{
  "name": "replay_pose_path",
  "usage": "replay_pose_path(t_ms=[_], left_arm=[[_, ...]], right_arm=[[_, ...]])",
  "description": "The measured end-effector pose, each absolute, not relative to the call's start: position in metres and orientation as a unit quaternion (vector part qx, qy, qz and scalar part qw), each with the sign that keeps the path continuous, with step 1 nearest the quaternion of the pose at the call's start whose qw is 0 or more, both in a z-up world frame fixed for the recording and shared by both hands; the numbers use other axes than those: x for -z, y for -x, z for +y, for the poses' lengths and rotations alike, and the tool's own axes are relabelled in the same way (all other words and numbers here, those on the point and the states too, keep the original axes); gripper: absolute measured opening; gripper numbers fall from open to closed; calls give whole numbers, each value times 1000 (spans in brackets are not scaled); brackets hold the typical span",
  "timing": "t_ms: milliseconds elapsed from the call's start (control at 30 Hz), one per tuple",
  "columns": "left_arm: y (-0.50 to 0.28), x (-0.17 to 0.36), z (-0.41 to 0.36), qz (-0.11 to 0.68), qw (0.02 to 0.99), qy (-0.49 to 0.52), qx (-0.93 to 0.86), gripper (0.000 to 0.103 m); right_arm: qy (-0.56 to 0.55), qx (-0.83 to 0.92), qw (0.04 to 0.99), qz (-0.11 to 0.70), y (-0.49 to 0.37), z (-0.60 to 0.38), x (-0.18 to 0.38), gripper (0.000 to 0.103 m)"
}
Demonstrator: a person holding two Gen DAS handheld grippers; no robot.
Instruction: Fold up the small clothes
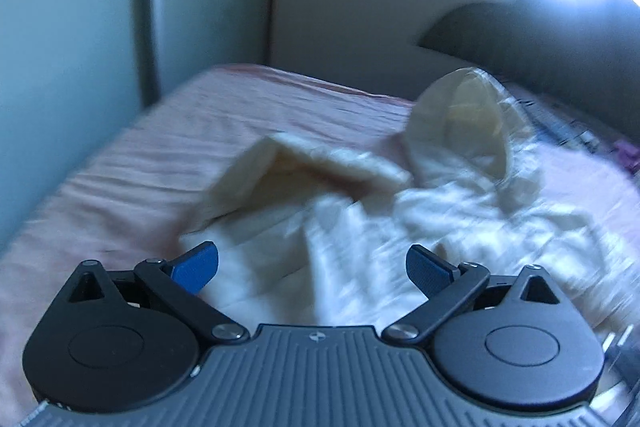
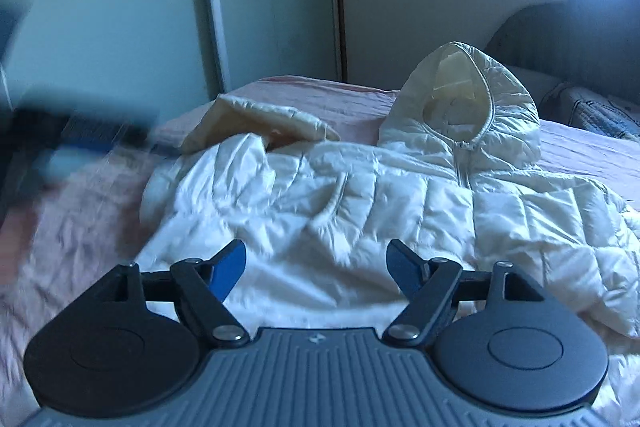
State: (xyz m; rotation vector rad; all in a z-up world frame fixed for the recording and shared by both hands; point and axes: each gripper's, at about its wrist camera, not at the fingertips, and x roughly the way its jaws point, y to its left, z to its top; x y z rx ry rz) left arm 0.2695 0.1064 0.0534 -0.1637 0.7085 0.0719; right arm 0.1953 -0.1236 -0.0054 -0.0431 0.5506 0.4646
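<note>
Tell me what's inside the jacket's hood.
The hood stands open and shows only its pale yellowish lining; nothing else shows there. Its depth behind the rim is hidden. The white jacket lies on the pink bedsheet.

Black tool (image 1: 312, 265), blue fingertips (image 1: 198, 263)

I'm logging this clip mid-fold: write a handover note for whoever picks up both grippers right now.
Left gripper: open, nothing between its jaws.
Right gripper: open, empty, just above the jacket's hem.
White hooded puffer jacket lies front up on the pink bed, zipped, hood standing up at the far end.
Done: one sleeve is folded over the body.
Left: the other sleeve, the hood, then fold the body.
</note>
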Motion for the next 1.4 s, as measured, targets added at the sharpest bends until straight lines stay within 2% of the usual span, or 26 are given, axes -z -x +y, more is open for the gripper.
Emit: replay_pose_path(t_ms=[133, 367, 433, 600, 667, 733, 767, 833, 867, 900, 1167, 1400], left_arm=[[-315, -58, 105, 376, 914, 149, -8, 89], [-374, -37, 95, 430, 879, 203, 12, 83], [-385, -29, 97, 433, 872, 228, 9, 79], [-409, -17, 111, 416, 860, 295, -9, 78], [-420, -7, 118, 432, 841, 324, -24, 74], [-427, 5, 126, 438, 822, 362, -39, 43], [-428, 11, 130, 436, 813, 384, -42, 37], [-427, 18, 135, 428, 803, 411, -50, 18], [-425, 19, 135, 419, 807, 413, -56, 16], [-423, 18, 134, 412, 813, 406, -59, 8], [-402, -16, 107, 358, 881, 302, -67, 5], [-368, -68, 49, 301, 922, 243, -6, 5]], right_arm=[[6, -233, 935, 268, -185, -131, 12, 79], [-9, -245, 929, 278, -183, -132, 28, 79], [-12, -246, 928, 279, -183, -132, 31, 79], [-23, -252, 926, 282, -183, -136, 36, 79], [-28, -253, 924, 284, -184, -137, 37, 79], [-35, -254, 924, 285, -185, -139, 38, 79], [-38, -254, 923, 285, -186, -140, 38, 79], [-43, -257, 922, 287, -186, -140, 39, 79], [-45, -258, 921, 288, -187, -141, 40, 79], [-45, -259, 921, 289, -187, -141, 40, 79], [-54, -253, 921, 292, -188, -145, 42, 79], [-76, -230, 933, 266, -178, -164, 24, 79]])
